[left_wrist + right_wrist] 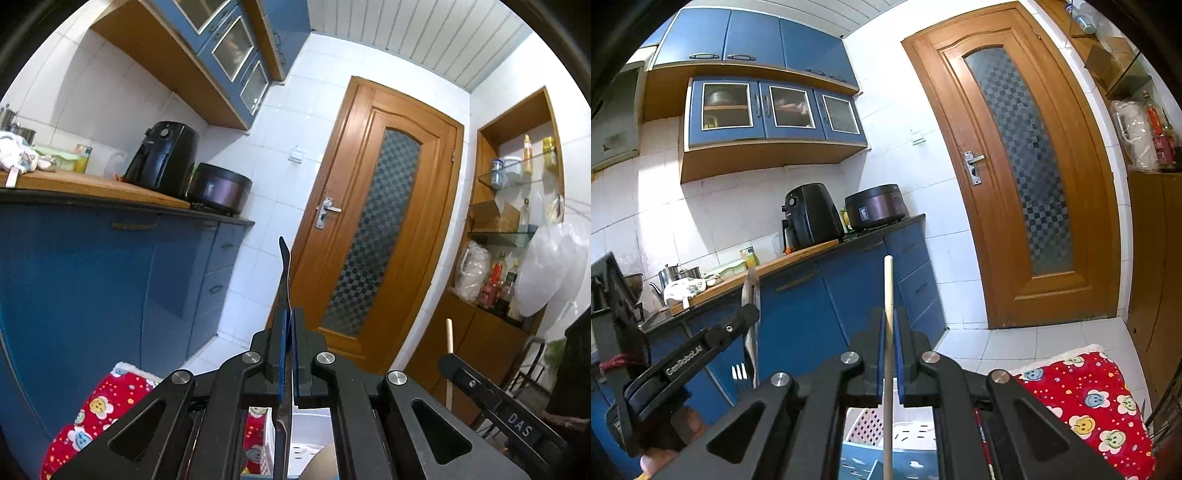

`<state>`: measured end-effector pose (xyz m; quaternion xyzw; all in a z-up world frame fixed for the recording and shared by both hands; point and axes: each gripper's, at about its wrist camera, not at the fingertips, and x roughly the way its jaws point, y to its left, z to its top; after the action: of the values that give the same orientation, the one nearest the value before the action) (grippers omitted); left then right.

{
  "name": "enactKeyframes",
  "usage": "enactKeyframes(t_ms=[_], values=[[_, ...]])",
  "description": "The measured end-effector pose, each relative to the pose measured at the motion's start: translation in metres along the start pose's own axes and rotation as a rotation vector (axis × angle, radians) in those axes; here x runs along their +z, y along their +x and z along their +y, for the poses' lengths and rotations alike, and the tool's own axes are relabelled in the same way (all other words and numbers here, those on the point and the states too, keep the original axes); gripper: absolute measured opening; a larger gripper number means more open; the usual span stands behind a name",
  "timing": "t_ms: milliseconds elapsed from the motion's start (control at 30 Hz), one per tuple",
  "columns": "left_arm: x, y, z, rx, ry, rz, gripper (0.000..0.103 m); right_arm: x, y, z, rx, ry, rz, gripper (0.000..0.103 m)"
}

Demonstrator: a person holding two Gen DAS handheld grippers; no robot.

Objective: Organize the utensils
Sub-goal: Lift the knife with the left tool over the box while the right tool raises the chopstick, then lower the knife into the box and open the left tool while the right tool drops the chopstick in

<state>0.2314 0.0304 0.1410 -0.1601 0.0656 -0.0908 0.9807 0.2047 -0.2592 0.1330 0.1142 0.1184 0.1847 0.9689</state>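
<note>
Left gripper [288, 332] is clamped on a thin dark metal utensil handle [284, 273], seen edge-on, sticking up past the blue pads. The right-wrist view shows fork tines [740, 372] at its lower end.

Right gripper [889, 332] is clamped on a pale round wooden stick [888, 288], upright between the pads, running down through the frame toward a white perforated plastic basket [908, 432] below.

Both are held in the air, side by side, above a red smiley-flower patterned cloth [1089, 398].

Background: black air fryer [162, 158], dark round cooker [221, 188], brown wooden door [380, 221].
</note>
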Motion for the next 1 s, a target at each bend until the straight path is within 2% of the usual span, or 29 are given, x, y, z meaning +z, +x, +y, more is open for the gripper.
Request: enactKeyframes(t_ms=[333, 600, 700, 767, 1000], values=[[-0.013, 0.001, 0.0, 0.025, 0.012, -0.011, 0.002, -0.006, 0.001, 0.004, -0.067, -0.067, -0.089, 0.006], [-0.021, 0.001, 0.001, 0.02, 0.021, 0.016, 0.002, -0.019, 0.003, 0.006, -0.069, -0.11, -0.039, 0.006], [-0.021, -0.003, 0.001, 0.015, 0.017, 0.019, 0.002, -0.02, -0.001, 0.006, -0.049, -0.093, -0.02, 0.012], [-0.02, -0.007, -0.001, 0.011, 0.019, 0.013, 0.003, -0.019, -0.005, 0.005, -0.035, -0.078, -0.013, 0.022], [-0.014, -0.023, -0.009, -0.004, 0.045, 0.024, 0.018, -0.013, -0.025, 0.006, -0.008, -0.042, -0.015, 0.026]])
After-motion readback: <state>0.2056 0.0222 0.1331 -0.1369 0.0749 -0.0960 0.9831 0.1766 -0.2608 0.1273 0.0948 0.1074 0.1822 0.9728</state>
